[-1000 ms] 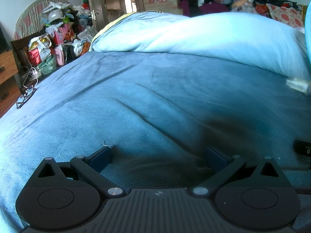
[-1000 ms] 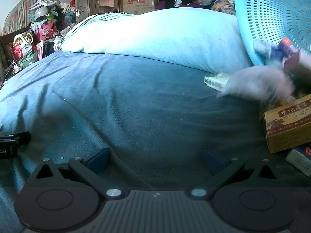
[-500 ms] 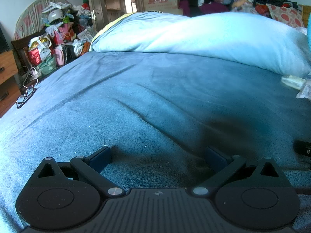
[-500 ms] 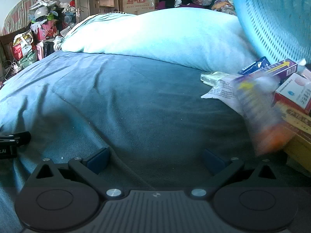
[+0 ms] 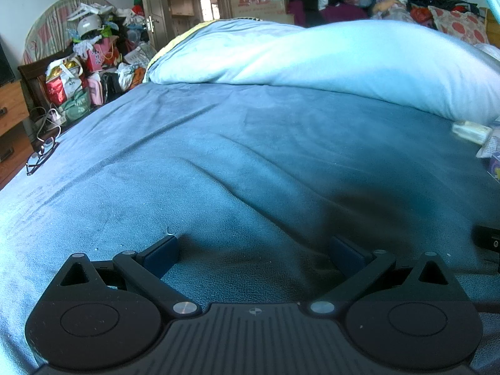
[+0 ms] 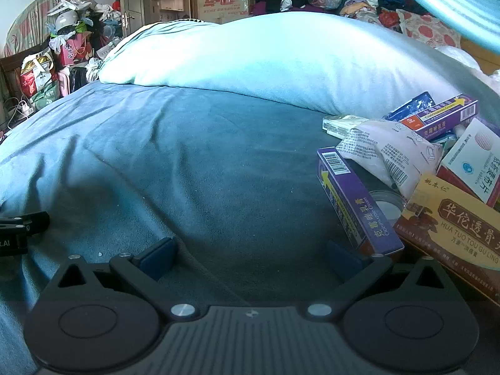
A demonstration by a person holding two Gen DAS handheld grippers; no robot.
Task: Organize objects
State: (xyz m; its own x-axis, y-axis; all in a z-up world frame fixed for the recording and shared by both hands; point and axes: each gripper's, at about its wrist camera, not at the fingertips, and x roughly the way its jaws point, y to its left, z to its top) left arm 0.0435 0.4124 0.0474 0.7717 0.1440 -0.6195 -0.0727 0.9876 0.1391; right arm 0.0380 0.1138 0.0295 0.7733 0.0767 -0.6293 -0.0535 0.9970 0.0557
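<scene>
Boxes (image 6: 359, 200) beside right fingers (image 6: 342, 257); both grippers wide open, empty

A yellow-brown box (image 6: 459, 228) at the right shows large Chinese characters above "HUA TUO TOU GU LING". A purple box (image 6: 356, 206) beside it carries a barcode, Chinese characters and "Clotrimazole Cream". A black part (image 6: 12, 243) at the left edge reads ".AI". Other printing is too small to read.

Black grippers, dark-blue fingers (image 5: 161, 254)
</scene>
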